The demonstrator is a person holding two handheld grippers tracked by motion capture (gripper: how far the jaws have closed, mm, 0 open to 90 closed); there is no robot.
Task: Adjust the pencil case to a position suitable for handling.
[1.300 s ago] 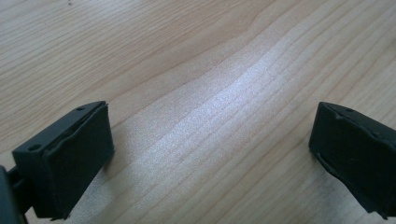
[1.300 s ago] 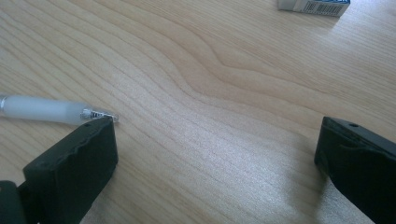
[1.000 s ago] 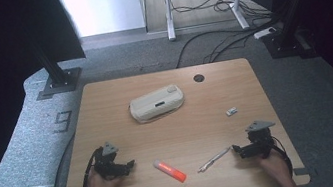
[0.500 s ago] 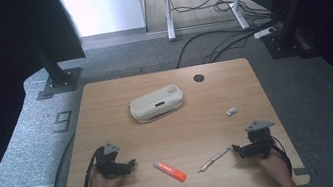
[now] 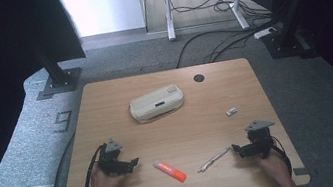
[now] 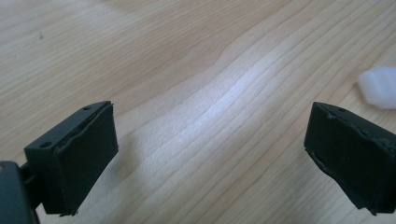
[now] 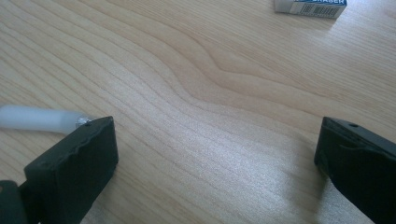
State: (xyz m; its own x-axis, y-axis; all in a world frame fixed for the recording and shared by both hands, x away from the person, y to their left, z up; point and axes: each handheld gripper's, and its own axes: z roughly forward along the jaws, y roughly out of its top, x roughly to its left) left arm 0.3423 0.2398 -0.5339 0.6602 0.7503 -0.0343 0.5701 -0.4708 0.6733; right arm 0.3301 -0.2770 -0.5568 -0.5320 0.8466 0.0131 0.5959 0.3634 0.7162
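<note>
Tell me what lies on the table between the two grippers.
In the high view, an orange marker and a silver pen lie between the left gripper and right gripper.

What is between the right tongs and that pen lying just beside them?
Nothing visible. Bare wood separates the open right tongs from the pen, whose pale end lies right by one jaw. The eraser sits farther back, off to the side.

Cream case (image 5: pixel 157 103), small eraser (image 5: pixel 230 111).
</note>
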